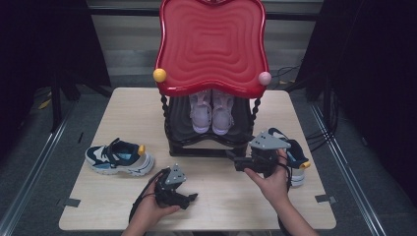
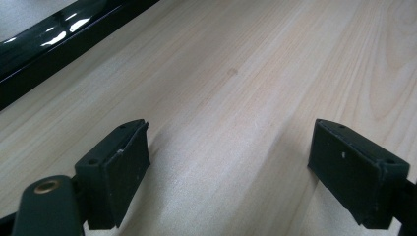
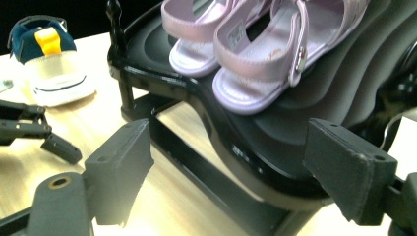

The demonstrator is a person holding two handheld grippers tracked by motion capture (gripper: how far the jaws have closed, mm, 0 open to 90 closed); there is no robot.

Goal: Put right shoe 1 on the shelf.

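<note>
**Near edge of bench (image 1: 221, 206)**
- Left claw (image 1: 193, 198): held low over bare wood, jaws wide apart, nothing between them.
- Right claw (image 1: 238, 163): jaws wide apart, gripping nothing, aimed at the front of the rack's lower shelf (image 1: 179, 135).

**Mid bench**
- Left sneaker (image 1: 120, 158): navy, white and light blue with a yellow heel tab, on its sole and well apart from the rack.
- Right sneaker (image 1: 298, 166): matching shoe, just behind the right hand and partly hidden by it.
- Handling, as judged: light. Padded upper soft and likely to crush, sole stiff. Best hold across the heel collar or the sole's sidewall. Rubber unlikely to slip.

**Rack, centre back**
- Pink sandals (image 1: 211, 114): 2 side by side on the black lower shelf, toes toward the person.
- Handling, as judged: very light, with thin straps that flex. Glossy finish may slide between pads. Safer pinched at the sole edge or heel strap.
- Red top tray (image 1: 211, 44): ribbed, with a yellow ball (image 1: 159, 75) and a pink ball (image 1: 264, 77) at its front corners.

**View notes**
- Left claw view: left claw (image 2: 228, 177) over plain bench grain (image 2: 246, 73), with a dark edge at upper left.
- Right claw view: right claw (image 3: 241, 182) before the shelf lip (image 3: 275, 147). Sandals (image 3: 246, 64) seen close, with straps and insole labels that the high view blurs. Left sneaker (image 3: 51, 59) seen heel-on.
- High view: shows the whole layout, including the right sneaker.
</note>
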